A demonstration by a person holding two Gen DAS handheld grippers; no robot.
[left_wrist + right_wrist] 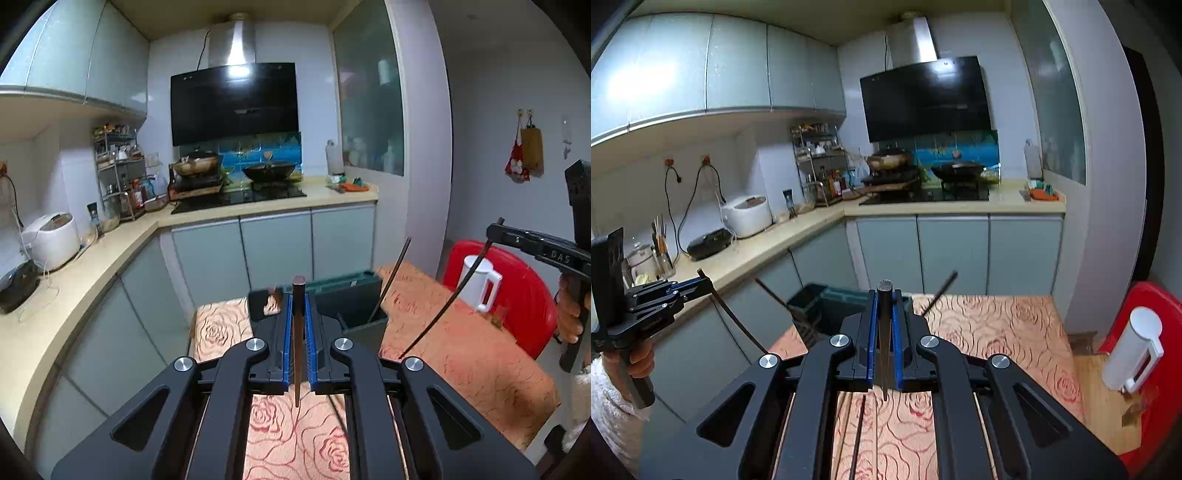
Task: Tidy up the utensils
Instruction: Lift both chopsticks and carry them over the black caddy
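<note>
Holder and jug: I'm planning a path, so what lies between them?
Left wrist view: bare tablecloth between the holder and the jug; the chopstick in the right gripper crosses in front of that stretch.

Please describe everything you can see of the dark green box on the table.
The box is dark green, rectangular, plastic-looking and open on top. It stands upright at the far edge of the table, ahead of both grippers. One chopstick leans inside it, sticking out over the rim. In the right wrist view the box shows inner dividers; other contents cannot be told.
</note>
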